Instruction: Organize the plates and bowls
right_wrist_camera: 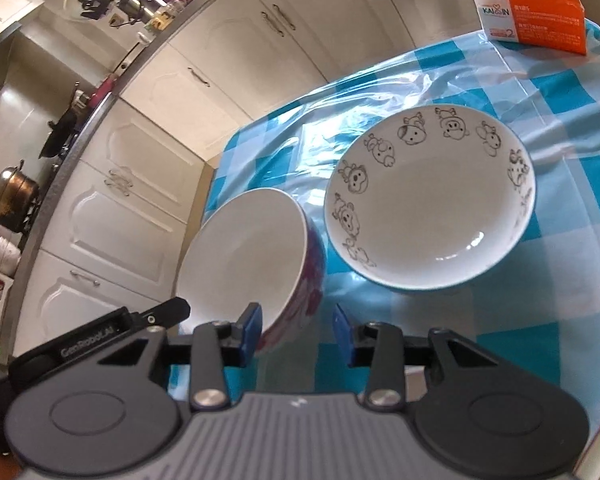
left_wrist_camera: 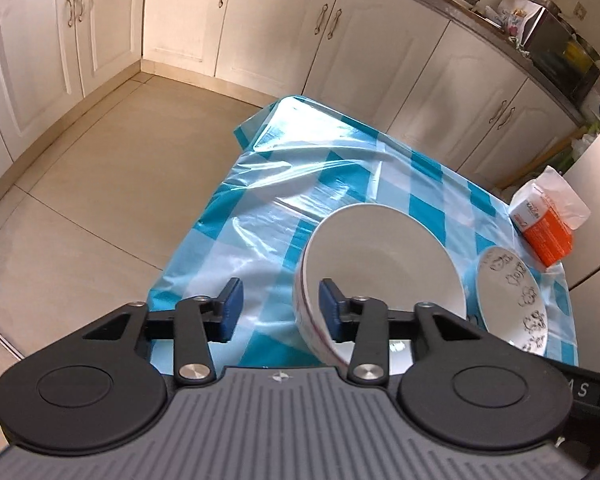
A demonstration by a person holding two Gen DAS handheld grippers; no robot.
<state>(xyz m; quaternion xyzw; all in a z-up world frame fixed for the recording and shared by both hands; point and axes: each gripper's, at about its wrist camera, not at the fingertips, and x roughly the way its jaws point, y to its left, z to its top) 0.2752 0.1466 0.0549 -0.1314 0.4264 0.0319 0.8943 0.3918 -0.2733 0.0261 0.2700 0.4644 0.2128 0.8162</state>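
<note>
While my left gripper (left_wrist_camera: 281, 309) and right gripper (right_wrist_camera: 296, 335), both part-open and empty, straddle the tilted white ceramic bowl (right_wrist_camera: 246, 258) at nine o'clock of the cartoon-printed white plate (right_wrist_camera: 430, 204), off-centre closing could tip it.

On the orange-and-white tissue pack (right_wrist_camera: 530, 16) at the far corner of the table (right_wrist_camera: 560, 128) I read "KAI IN" around a heart and a large "2"; its smaller print I cannot read. The left gripper (left_wrist_camera: 281, 306) body reads "GenRobot.AI" in my right wrist view.
</note>
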